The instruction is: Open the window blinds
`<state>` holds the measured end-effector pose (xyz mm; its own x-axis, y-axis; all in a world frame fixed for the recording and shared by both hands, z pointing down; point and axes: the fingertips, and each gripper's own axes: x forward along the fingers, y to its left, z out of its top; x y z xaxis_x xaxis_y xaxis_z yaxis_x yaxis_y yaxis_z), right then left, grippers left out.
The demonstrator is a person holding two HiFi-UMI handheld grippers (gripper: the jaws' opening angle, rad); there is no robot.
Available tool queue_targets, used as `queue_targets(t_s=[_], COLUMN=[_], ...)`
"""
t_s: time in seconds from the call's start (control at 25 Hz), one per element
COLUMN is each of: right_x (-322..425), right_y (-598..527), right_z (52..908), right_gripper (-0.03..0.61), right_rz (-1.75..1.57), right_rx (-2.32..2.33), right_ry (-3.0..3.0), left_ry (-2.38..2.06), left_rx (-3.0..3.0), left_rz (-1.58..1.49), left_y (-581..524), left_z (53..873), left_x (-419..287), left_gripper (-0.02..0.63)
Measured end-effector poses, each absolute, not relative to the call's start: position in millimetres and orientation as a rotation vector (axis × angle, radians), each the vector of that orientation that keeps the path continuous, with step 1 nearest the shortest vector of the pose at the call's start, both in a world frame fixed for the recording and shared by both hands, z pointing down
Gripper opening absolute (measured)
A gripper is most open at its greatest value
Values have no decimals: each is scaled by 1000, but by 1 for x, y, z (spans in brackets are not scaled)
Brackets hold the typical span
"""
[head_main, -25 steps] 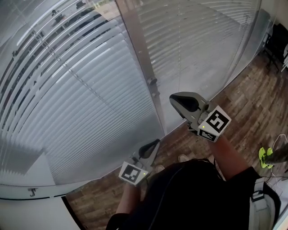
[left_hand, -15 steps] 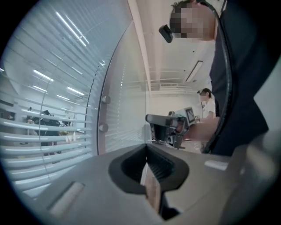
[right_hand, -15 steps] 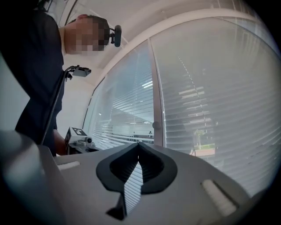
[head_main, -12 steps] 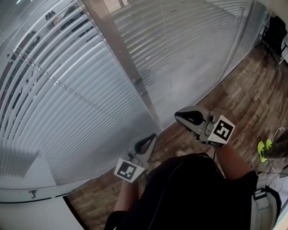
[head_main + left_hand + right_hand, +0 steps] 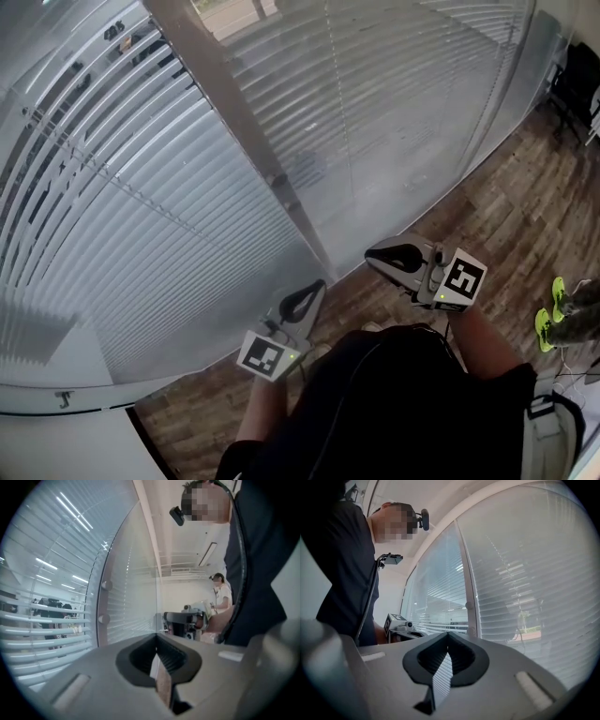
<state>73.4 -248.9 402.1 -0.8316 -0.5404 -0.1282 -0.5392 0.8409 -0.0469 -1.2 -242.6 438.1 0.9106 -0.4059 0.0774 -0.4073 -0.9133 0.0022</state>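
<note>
White slatted blinds (image 5: 141,216) cover the glass left of a grey window post (image 5: 234,122), and more blinds (image 5: 403,103) cover the pane to its right. The slats lie nearly flat; only the far left ones show gaps. My left gripper (image 5: 314,287) is low in front of the left pane, shut and empty, apart from the glass. My right gripper (image 5: 373,255) is level near the foot of the right pane, also shut with nothing in it. In the left gripper view its jaws (image 5: 156,637) meet at the tip. The right gripper view shows the right gripper (image 5: 448,634) shut beside two round knobs (image 5: 469,618) on the post.
Wood floor (image 5: 506,216) runs along the foot of the glass. A black chair (image 5: 577,84) stands at the far right and green shoes (image 5: 551,319) lie lower right. A white ledge (image 5: 66,427) sits at the lower left. Another person (image 5: 220,590) stands behind.
My right gripper has come down and back from the glass toward my body. The left gripper has shifted only slightly. Both have stayed shut.
</note>
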Motion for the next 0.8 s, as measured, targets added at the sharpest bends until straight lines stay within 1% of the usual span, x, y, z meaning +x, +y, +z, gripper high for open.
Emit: queue_targets(t_s=[0.8], right_x=[74], right_y=[-255], right_z=[419], right_gripper=[5], right_rz=[-10], right_rx=[-708], right_ry=[2960], left_ry=[-773], left_rx=[3042], left_rz=[135], left_y=[-244], left_z=[443], left_x=[9], left_gripper=[5])
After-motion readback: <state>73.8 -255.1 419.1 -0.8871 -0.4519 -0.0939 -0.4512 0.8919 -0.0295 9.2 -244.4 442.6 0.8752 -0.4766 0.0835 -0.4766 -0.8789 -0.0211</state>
